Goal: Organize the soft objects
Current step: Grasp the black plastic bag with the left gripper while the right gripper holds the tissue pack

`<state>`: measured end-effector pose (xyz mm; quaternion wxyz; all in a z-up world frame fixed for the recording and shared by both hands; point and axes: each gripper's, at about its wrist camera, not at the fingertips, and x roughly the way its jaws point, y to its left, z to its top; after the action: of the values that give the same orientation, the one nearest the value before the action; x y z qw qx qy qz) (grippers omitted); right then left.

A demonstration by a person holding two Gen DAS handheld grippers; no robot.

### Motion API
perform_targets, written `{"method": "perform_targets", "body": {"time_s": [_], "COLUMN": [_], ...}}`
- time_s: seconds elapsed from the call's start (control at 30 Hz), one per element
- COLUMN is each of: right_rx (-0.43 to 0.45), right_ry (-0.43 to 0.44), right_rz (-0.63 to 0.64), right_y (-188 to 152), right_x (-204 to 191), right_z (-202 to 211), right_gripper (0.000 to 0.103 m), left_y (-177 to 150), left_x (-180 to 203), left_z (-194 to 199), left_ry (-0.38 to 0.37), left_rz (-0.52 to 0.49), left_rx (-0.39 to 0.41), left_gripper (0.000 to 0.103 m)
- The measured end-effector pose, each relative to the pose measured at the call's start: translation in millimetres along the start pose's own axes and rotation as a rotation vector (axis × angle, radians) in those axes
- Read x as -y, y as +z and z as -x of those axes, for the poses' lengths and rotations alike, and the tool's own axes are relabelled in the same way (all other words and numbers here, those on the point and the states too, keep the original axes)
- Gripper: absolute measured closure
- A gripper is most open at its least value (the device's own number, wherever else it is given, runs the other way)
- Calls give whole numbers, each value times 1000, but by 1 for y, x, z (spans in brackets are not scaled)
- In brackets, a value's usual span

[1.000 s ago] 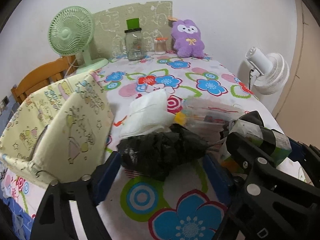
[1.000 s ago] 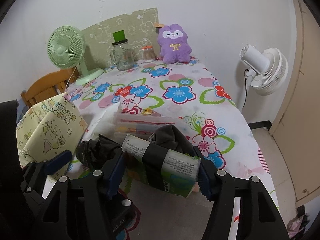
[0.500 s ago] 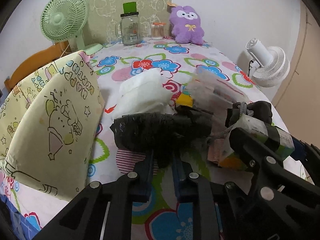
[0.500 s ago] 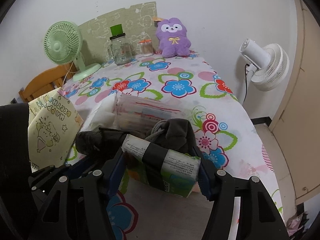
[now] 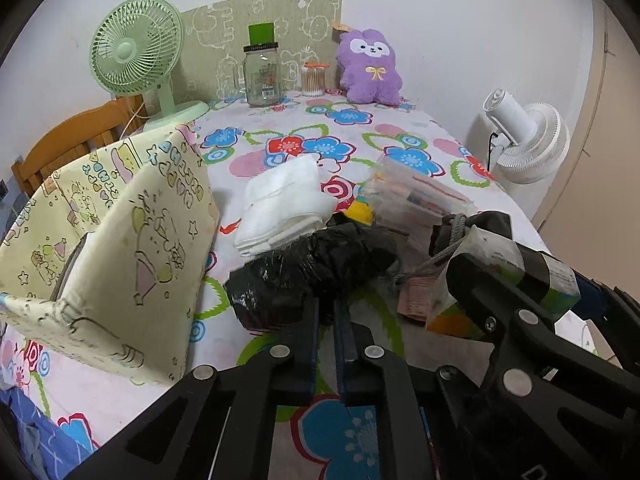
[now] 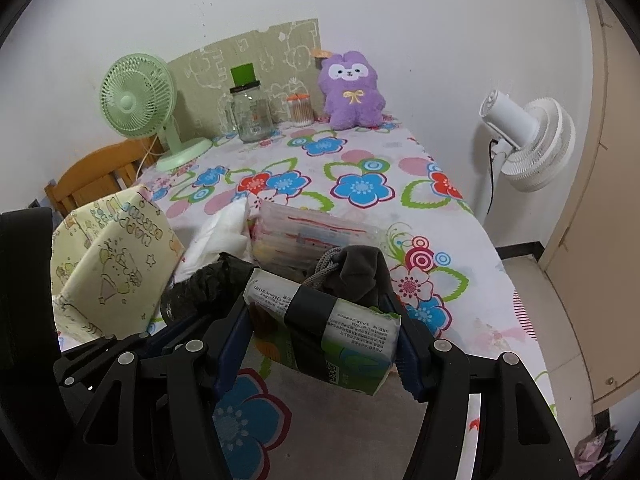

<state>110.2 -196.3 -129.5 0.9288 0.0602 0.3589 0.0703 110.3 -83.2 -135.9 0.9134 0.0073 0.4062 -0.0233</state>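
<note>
L hand-held gripper [image 5: 327, 312], wide before, now clamps black bundle [image 5: 312, 268]; R [image 6: 320, 332] unchanged on tissue pack [image 6: 328, 332].

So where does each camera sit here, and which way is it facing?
Left wrist: on the left gripper, looking down its jaws across the table; jaws shut on the black bag, right gripper at right.
Right wrist: on the right gripper, facing likewise; jaws clamp the tissue pack, left gripper's frame lower left.
Shared: purple plush, green fan, glass jar.
</note>
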Motion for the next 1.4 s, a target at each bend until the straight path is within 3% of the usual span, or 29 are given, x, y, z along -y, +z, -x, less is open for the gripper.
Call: {"method": "perform_targets", "body": {"time_s": [0.2,0.27,0.3,0.33,0.4,0.63,0.87,0.93,1.03,1.13,1.4], "right_rx": [23,24,23,21,20,-1,-38,-52,-64,-67,-44], "right_ry": [7,8,8,7,5,-1,-13,-11,0,-2,9], "right_rz": [3,1,-1,-1,-4,-31,-56,-56,-55,-50,-45], "right_y": [-1,-2,-2,-3,-3,-1,0,-1,0,1,7], "right_x": [-2,-1,-1,-1,0,8,12,11,9,7,2], "right_z": [13,15,15,15,15,5,-12,-17,-21,-23,-15], "right_gripper": [36,36,36,36,36,36,36,36,36,36,36], "left_y": [-2,-3,-2,-3,-3,6,13,14,15,14,15], "left_x": [0,0,0,1,3,8,8,6,2,1,-2], "left_z": [12,12,12,12,13,-1,-23,-30,-35,-33,-16], "left_ry": [-8,-21,-23,-23,-6,-9,-23,2,2,-8,-29], "left_rz": [-4,-10,-11,-15,-32,-66,-86,-88,-85,-83,-67], "left_rx": [20,19,17,22,38,35,-3,-24,-36,-39,-32], "left_gripper": [103,89,63,48,39,29,31,51,60,66,70]}}
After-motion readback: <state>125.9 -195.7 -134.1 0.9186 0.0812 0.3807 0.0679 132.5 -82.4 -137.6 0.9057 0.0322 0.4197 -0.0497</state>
